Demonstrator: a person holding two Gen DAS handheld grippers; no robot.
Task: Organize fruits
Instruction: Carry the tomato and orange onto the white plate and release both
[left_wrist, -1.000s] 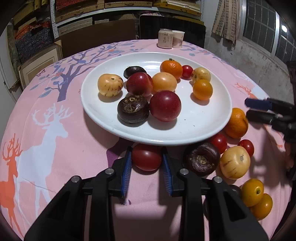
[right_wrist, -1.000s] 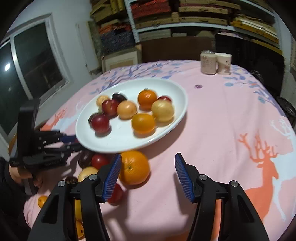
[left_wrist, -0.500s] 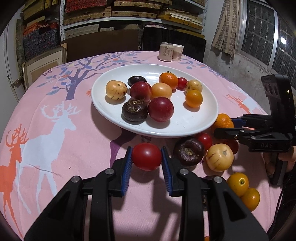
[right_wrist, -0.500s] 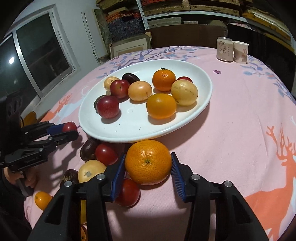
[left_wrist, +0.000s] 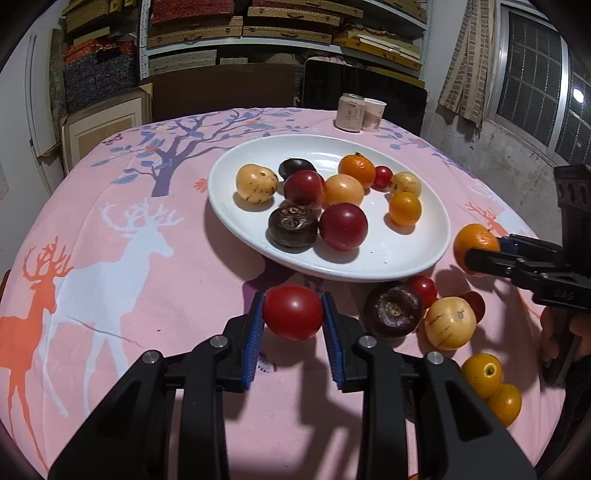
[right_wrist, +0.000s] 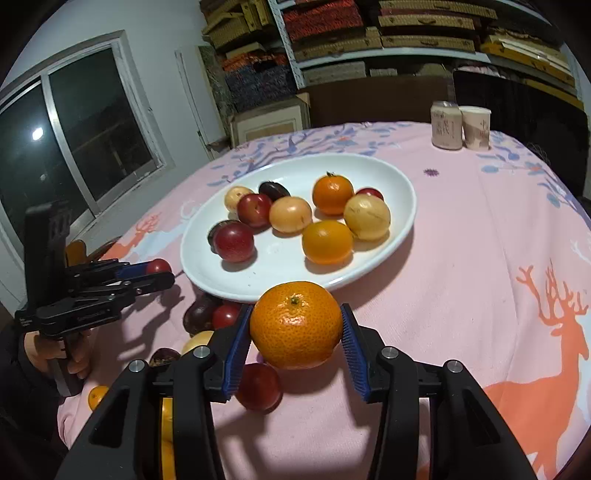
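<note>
Both grippers loaded, plate run next

Left gripper (left_wrist: 292, 319) pinches a tomato (left_wrist: 292, 312), right gripper (right_wrist: 295, 334) an orange (right_wrist: 295, 324); each probably needs lifting toward the plate (left_wrist: 413, 258) at 12 o'clock.

Left hand-held gripper (left_wrist: 293, 325): black frame, blue ribbed pads (left_wrist: 254, 341), silver screws.
</note>
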